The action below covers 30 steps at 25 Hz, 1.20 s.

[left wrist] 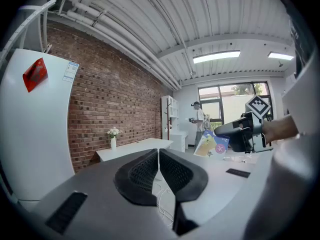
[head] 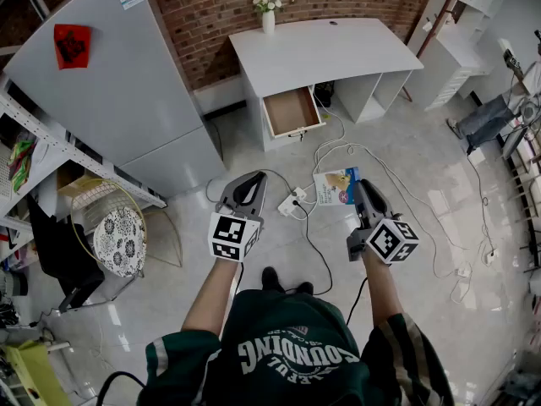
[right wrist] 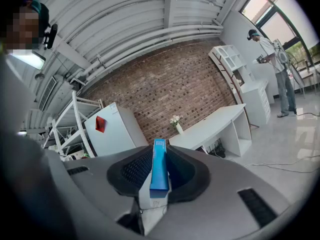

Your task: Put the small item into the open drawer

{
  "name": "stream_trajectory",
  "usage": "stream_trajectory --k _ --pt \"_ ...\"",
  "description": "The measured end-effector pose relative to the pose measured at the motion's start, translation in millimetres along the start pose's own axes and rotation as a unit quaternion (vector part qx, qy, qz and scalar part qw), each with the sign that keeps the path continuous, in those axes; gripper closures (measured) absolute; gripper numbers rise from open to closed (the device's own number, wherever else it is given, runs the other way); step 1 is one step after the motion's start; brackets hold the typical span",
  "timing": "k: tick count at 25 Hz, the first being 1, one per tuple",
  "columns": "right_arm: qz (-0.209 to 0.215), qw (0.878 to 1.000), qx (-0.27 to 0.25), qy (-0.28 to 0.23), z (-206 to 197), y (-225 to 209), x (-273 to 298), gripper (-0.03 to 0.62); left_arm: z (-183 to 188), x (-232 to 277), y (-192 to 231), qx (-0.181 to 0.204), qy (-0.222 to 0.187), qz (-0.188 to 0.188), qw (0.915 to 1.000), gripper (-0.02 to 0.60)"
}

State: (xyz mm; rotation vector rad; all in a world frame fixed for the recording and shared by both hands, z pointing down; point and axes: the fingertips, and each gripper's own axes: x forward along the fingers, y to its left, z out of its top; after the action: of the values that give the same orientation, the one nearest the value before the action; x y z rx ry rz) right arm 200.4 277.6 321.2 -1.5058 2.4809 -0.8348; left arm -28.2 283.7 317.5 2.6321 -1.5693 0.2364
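Right tongs [right wrist: 160,155] clamp blue box [right wrist: 159,171]; left tongs [left wrist: 159,156] closed; drawer [head: 292,111] open.

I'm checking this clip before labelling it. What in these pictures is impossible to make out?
1. Box print: too small in the head view; the right gripper view shows only its blue edge, clamped in the right tool.
2. Drawer: its back end is under the desk top, head view.
3. Person by the window: too small in both gripper views to tell what they hold.
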Motion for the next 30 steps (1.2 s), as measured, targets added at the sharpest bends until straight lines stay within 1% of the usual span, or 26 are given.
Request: stream_trajectory --k 4,9,23,30 --pt "0.003 1.000 -0.006 -0.013 1.2 2.5 -4.1 0.491 -0.8 -1.0 0.1 0.000 0.001 -0.003 1.0000 0.558" --pt "0.001 1.000 -0.023 -0.008 -1.0 5.5 -3.6 0.492 -3.3 0.4 1.5 -0.003 0.002 -0.005 1.0000 0.558" --pt "-0.006 1.000 -0.017 -0.007 -1.0 0.5 1.7 0.493 -2.0 10.4 5.6 -0.002 0.000 -0.011 0.9999 0.558" --pt "-0.011 1.000 -0.010 -0.006 -3.6 1.6 10.9 0.493 -4.9 14.6 15.0 -0.003 0.001 -0.017 0.9998 0.558"
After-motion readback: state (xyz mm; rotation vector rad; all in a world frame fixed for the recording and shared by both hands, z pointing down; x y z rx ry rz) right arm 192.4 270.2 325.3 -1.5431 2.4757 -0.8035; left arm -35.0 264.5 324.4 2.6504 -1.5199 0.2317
